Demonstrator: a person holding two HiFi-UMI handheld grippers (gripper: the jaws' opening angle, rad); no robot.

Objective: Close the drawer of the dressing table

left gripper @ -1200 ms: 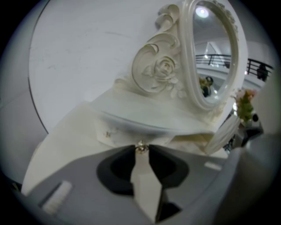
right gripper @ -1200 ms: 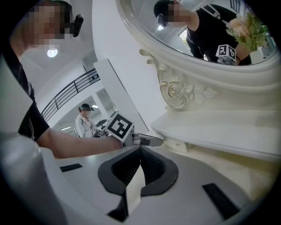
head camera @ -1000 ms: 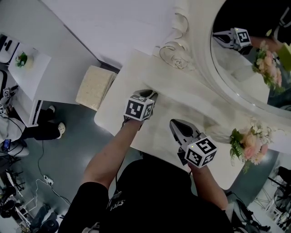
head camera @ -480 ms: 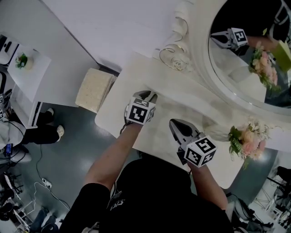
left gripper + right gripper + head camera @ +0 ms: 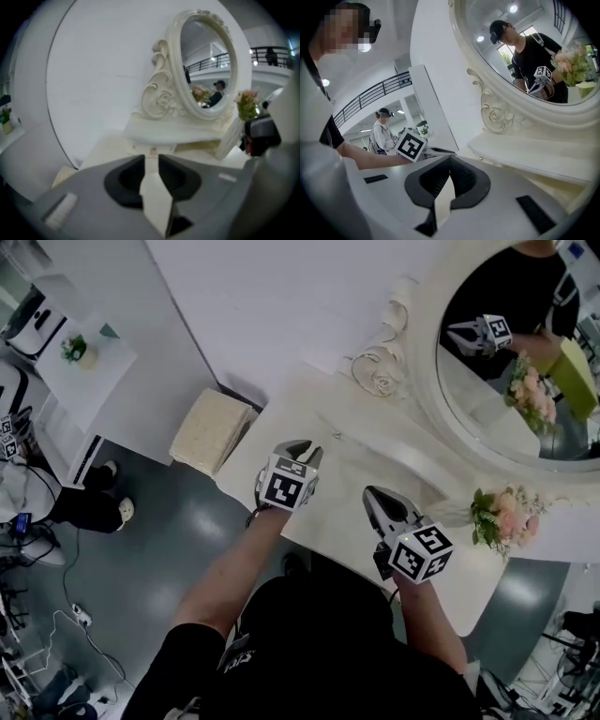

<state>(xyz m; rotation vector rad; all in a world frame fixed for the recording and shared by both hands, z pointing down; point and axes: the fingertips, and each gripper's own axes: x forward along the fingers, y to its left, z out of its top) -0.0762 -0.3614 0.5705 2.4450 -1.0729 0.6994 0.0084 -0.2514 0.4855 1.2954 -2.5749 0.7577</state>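
Drawer (image 5: pixel 152 151): a small front with a knob, under the ledge below the mirror (image 5: pixel 525 362), at 12 o'clock from the left jaws in the left gripper view. The front looks flush with the panel beside it, but blur leaves this uncertain. Its inside is not visible.

Head view, clock read from picture centre.

Surface: cream dressing table (image 5: pixel 352 476), its top running from centre toward 4 o'clock. The oval mirror in a carved frame stands at 2 o'clock.

Room: white wall (image 5: pixel 281 296) at 12 o'clock, grey floor (image 5: pixel 159 549) at 8 o'clock. A cream stool (image 5: pixel 211 432) sits just beside the table's end at 10 o'clock. Farther out on the same bearing is a white side table (image 5: pixel 94 381) with a small potted plant (image 5: pixel 75 348) on it.

Containers: a white ribbed vase (image 5: pixel 229 138) on the table top holds pink flowers (image 5: pixel 502 517), at 3 o'clock.

Left gripper (image 5: pixel 305 450): over the table near centre, jaws a narrow gap apart and just closing further, nothing between them.

Right gripper (image 5: pixel 377 501): over the table at 4 o'clock, jaw tips together, empty.
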